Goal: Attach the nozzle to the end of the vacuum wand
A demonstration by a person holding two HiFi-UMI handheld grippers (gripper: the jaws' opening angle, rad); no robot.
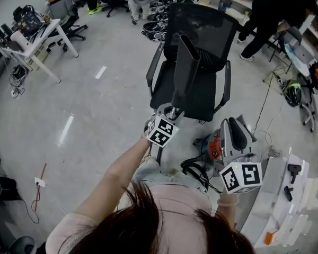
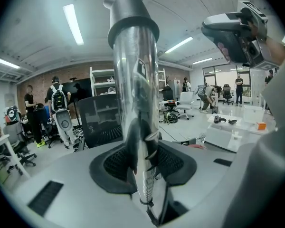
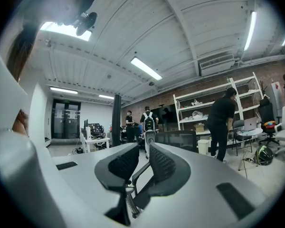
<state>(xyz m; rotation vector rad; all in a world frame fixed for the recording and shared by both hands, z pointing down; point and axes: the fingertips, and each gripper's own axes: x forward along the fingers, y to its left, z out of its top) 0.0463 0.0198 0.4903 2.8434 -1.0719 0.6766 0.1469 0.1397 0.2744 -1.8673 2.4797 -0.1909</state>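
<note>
Office floor (image 1: 95, 115), chair (image 1: 204, 102) below. Left claw (image 1: 173, 110) clamps tube (image 1: 186, 67) upright, presented for joining; right claw (image 3: 137, 167) slightly apart, empty.

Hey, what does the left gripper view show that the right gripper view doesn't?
Only the left gripper view: a shiny tube clamped in the left gripper. Only the right gripper view: the right gripper, its jaws slightly apart with nothing between them. Both: the black office chair and white shelving against the brick wall.
</note>
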